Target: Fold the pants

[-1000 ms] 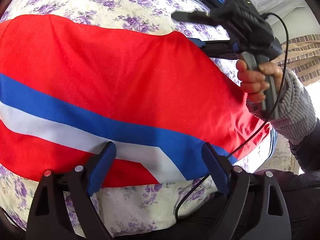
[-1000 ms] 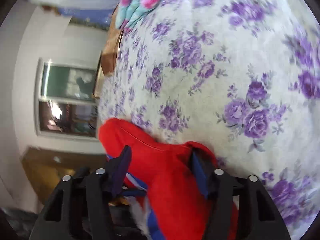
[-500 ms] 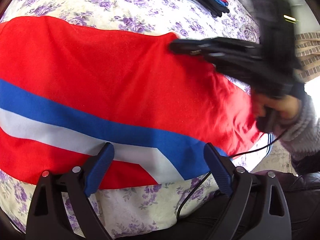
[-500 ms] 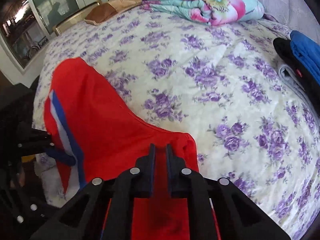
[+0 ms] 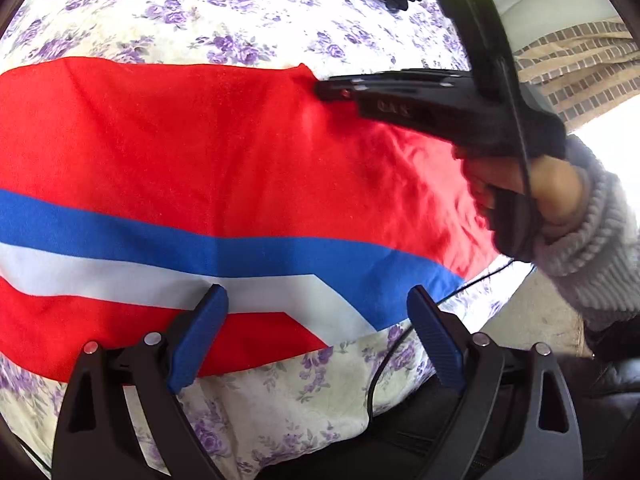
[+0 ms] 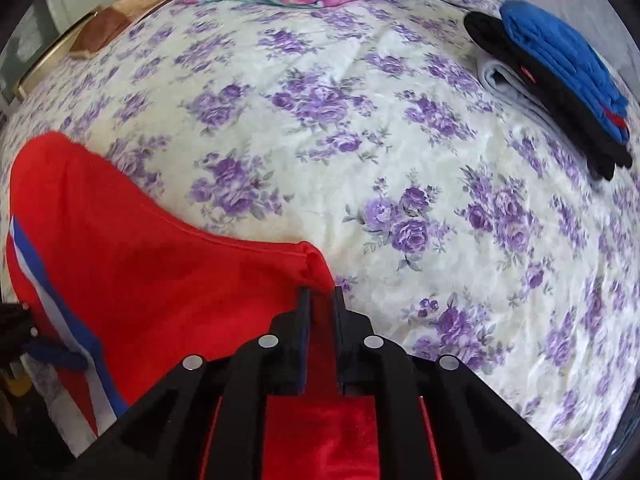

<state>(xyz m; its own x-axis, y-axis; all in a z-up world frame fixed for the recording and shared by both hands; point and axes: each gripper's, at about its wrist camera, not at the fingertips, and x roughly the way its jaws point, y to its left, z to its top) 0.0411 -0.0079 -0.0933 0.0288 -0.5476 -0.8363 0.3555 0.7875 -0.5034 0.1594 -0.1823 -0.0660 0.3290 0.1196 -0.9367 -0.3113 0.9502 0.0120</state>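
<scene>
Pants lie flat on the flowered bedspread: red cloth with a blue and a white stripe. In the left wrist view they fill the middle, stripes running from 9 o'clock toward 4 o'clock. In the right wrist view they sit at 8 o'clock, with a pointed corner near the centre.

Right gripper: your fingers are over that far corner and nearly together. The jaws are opening slightly, with red cloth showing in the narrow gap. Whether the pads still pinch it, I cannot tell.

Left gripper: fingers spread wide and hovering above the near striped edge at 6 o'clock, nothing between them.

Handling, as judged from the look:
- Thin, light, limp fabric. It will sag and trail wherever you are not holding it.
- The smooth knit may slip out of a shallow pinch, so take a good bite past the seam.
- Not fragile, though it wrinkles easily. Creases already show by your right hand at 3 o'clock.

Where to take hold: the far corner under the right fingers, and the near edge below the left fingers, so both ends lift together and the fold lands square.

A stack of folded clothes sits at 2 o'clock in the right wrist view, well apart from the pants.
</scene>
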